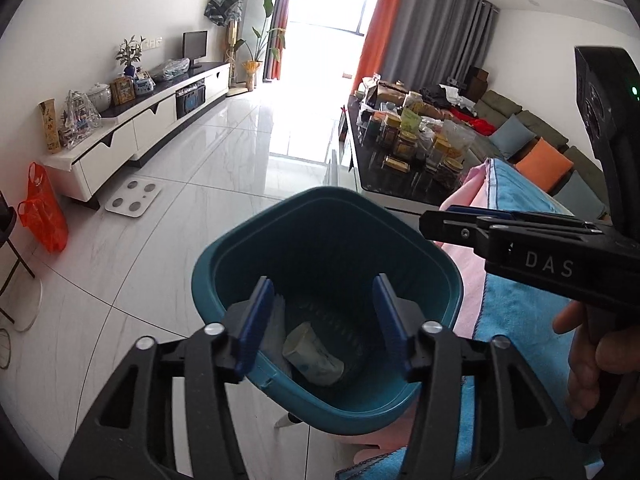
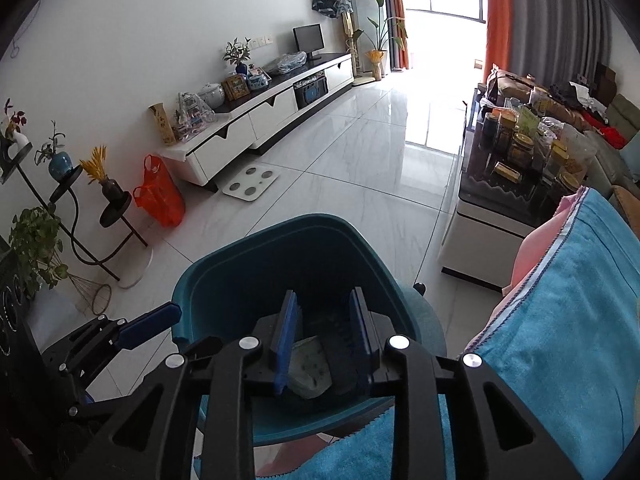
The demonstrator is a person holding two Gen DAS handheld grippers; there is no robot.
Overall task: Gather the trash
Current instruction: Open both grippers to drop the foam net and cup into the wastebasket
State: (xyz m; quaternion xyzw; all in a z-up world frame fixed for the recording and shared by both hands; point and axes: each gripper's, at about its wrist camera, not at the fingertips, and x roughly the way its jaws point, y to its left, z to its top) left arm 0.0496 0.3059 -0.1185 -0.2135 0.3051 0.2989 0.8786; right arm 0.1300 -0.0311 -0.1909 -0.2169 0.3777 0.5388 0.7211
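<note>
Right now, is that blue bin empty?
No. The blue bin holds some crumpled pale trash at its bottom, seen from both cameras.

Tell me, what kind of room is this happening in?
Most likely a home living room: a long white TV cabinet with a small screen runs along the wall, a sofa with cushions sits opposite, and a coffee table crowded with jars stands between them.

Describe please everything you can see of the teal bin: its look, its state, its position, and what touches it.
The teal bin looks like smooth plastic, with a rounded-square rolled rim and ribbed inner walls. It stands upright and open, without lid, on the white tiled floor beside a blue towel. Inside lies crumpled pale trash. Both grippers hover above its mouth; neither visibly touches it.
</note>
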